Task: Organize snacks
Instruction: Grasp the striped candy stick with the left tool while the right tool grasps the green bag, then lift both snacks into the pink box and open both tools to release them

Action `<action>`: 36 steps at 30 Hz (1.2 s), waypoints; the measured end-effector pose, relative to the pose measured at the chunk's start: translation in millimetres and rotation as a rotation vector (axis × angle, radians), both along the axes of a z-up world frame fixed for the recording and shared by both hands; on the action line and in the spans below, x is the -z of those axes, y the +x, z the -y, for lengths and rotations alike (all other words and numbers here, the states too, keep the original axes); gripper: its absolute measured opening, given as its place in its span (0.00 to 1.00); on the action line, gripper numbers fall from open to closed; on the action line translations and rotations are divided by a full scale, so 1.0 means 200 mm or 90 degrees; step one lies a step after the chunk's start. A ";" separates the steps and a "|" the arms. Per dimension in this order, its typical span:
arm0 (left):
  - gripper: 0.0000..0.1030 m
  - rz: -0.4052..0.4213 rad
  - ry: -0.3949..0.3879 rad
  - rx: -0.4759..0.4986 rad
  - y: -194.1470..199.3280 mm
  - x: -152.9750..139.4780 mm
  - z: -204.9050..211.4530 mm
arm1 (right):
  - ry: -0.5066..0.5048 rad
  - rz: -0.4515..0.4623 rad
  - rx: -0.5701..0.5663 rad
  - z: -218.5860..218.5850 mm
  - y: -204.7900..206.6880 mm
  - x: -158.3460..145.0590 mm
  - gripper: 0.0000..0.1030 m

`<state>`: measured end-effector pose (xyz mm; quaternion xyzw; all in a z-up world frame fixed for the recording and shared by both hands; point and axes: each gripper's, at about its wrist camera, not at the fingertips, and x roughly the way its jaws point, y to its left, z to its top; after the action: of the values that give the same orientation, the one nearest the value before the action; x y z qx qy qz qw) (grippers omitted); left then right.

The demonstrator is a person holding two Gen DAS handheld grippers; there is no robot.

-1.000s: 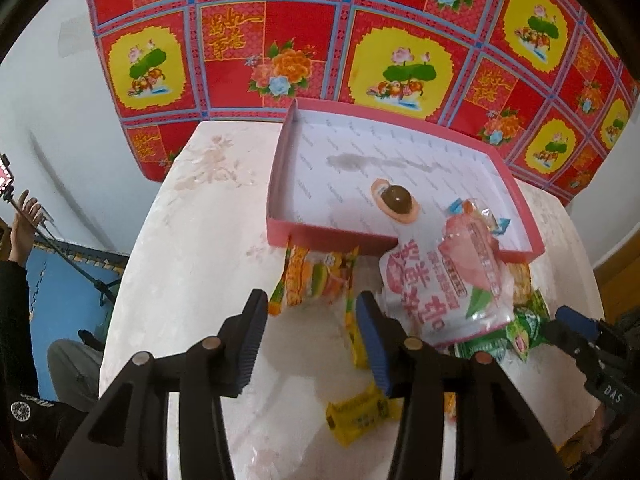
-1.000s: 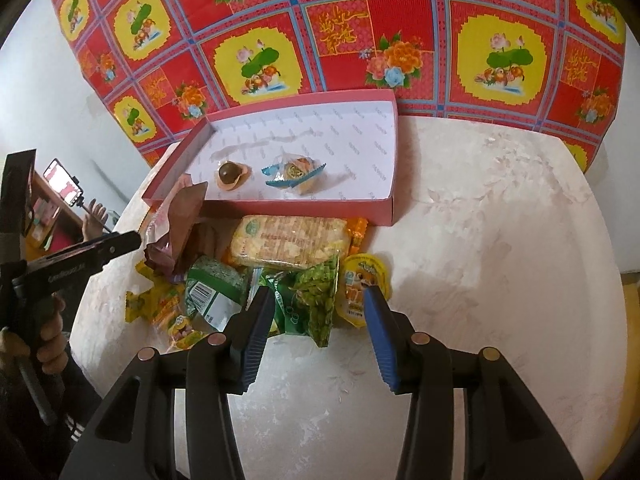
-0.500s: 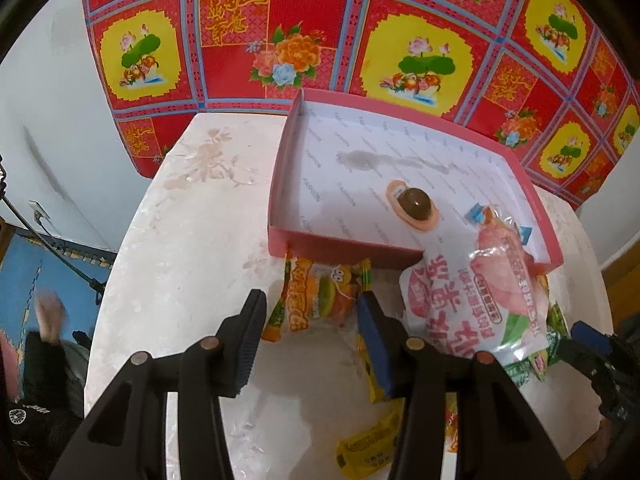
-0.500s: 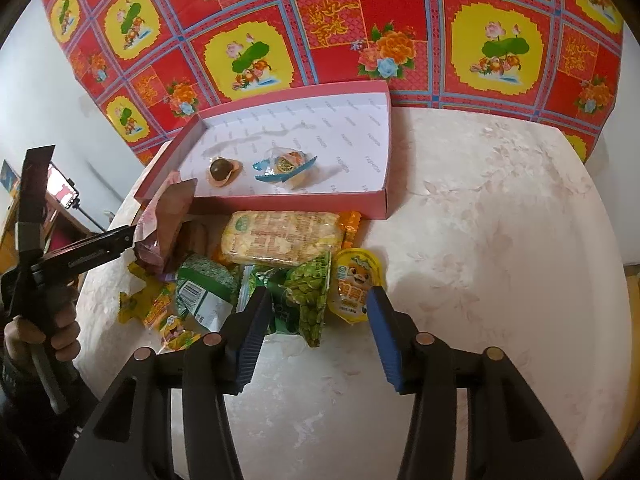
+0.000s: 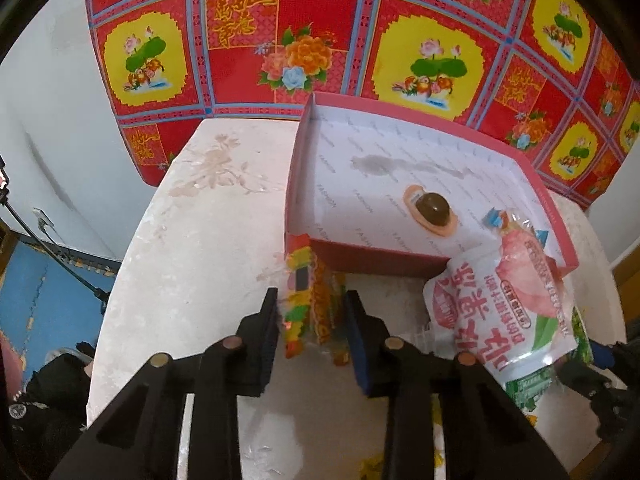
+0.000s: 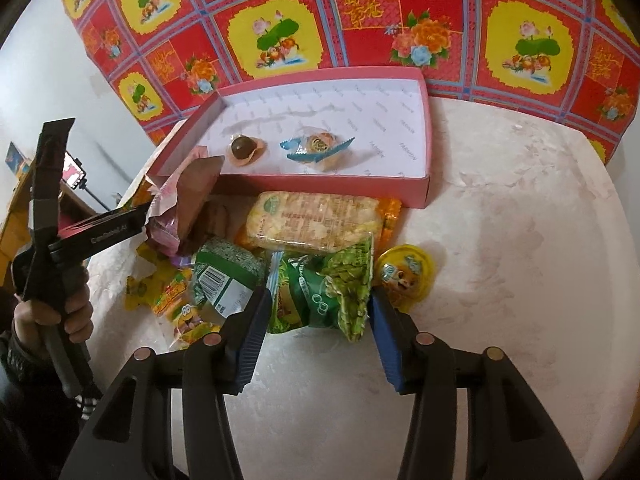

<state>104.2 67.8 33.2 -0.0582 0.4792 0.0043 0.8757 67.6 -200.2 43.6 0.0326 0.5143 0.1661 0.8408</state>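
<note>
A shallow pink box holds a brown jelly cup and a blue-edged wrapped snack. My left gripper has its jaws narrowed around a small orange-yellow snack packet, lifted on edge by the box's front wall. My right gripper is open, its fingers either side of a green pea snack bag on the table. A pink-and-white pouch leans on the box corner. The left gripper's body shows in the right wrist view.
The pile in front of the box holds a rice cracker pack, a yellow jelly cup, a green barcode packet and yellow candy packets. A marble-look table meets a red floral cloth behind.
My left gripper has moved forward and closed on the orange-yellow packet, which now stands on edge. My right gripper has advanced so the green bag lies between its fingers.
</note>
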 end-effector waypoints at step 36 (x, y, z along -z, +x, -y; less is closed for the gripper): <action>0.22 0.068 -0.018 0.039 0.03 -0.25 0.08 | 0.035 0.072 -0.003 0.08 0.05 -0.20 0.31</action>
<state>110.1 51.7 83.4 -0.0559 0.4332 -0.0320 0.8990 77.8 -215.4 84.2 0.0451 0.4616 0.1838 0.8667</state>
